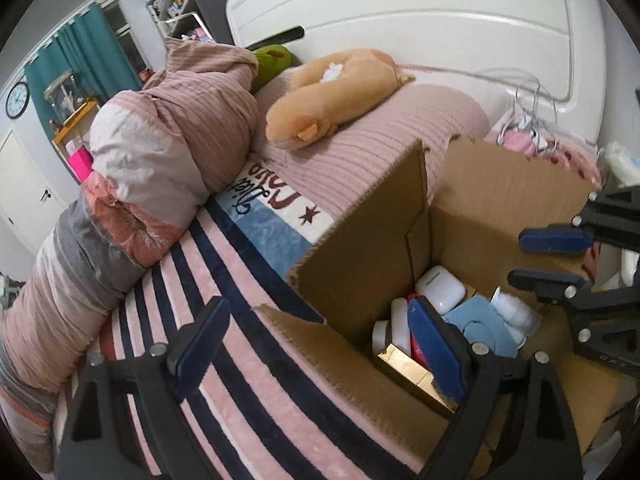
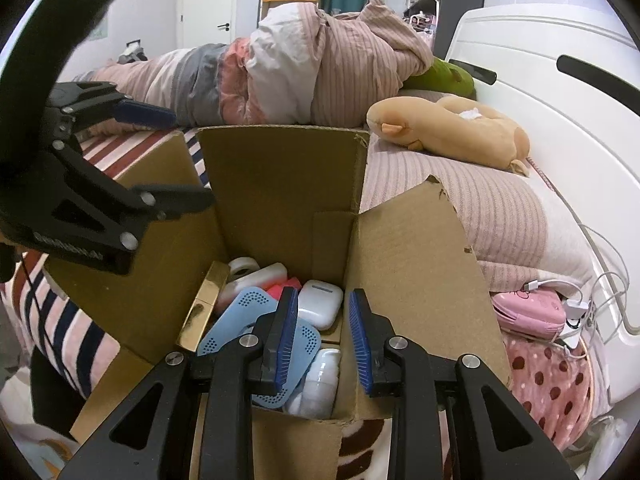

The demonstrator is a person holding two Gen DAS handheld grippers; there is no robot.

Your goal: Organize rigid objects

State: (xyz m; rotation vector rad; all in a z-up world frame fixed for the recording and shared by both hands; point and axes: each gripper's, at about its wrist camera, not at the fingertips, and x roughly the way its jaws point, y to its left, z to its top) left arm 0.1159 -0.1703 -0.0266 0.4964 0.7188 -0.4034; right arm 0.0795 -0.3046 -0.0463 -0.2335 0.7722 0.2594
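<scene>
We find the cardboard box [image 2: 280,184] open on the bed [image 1: 248,360], at its edge near the white headboard [image 1: 440,16]. Inside lie a white earbud case [image 2: 322,304], a blue perforated piece [image 2: 248,308], a gold box [image 2: 204,304] against the left wall, and a white bottle [image 2: 320,380]. Left tool [image 1: 316,344]: jaws wide apart, nothing between them, one finger over the box opening, the other above the striped blanket. Right tool [image 2: 324,344]: jaws drawn together, empty, above the box contents.
</scene>
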